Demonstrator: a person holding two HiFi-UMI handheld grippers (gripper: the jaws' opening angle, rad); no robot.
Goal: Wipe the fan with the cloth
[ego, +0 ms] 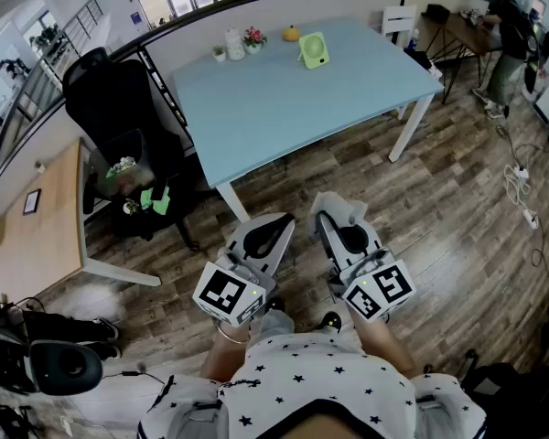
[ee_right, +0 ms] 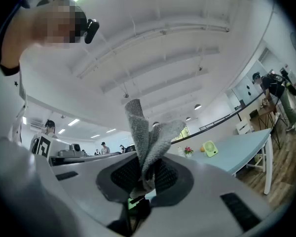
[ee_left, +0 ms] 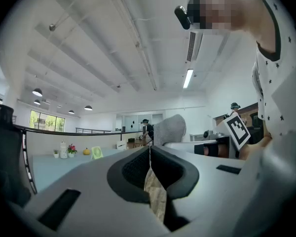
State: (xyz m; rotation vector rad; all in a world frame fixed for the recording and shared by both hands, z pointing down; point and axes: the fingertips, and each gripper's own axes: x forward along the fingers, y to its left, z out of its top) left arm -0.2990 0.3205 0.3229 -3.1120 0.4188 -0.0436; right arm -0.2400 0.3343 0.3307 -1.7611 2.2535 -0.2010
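The small green fan (ego: 313,49) stands upright at the far side of the light blue table (ego: 284,108), well ahead of both grippers. It shows small in the left gripper view (ee_left: 96,152) and the right gripper view (ee_right: 210,148). My right gripper (ego: 334,216) is held low near my body, shut on a grey cloth (ego: 340,206). The cloth (ee_right: 145,137) sticks up in folds from between the jaws of the right gripper (ee_right: 144,168). My left gripper (ego: 276,222) hangs beside it, its jaws shut (ee_left: 150,149) with nothing between them. The cloth (ee_left: 170,128) also shows past its tips.
On the table near the fan stand a white bottle (ego: 234,44), a flower pot (ego: 253,37) and an orange object (ego: 292,34). A black office chair (ego: 119,108) and a wooden desk (ego: 37,218) are at left. A person (ego: 508,26) stands far right; cables (ego: 522,186) lie on the floor.
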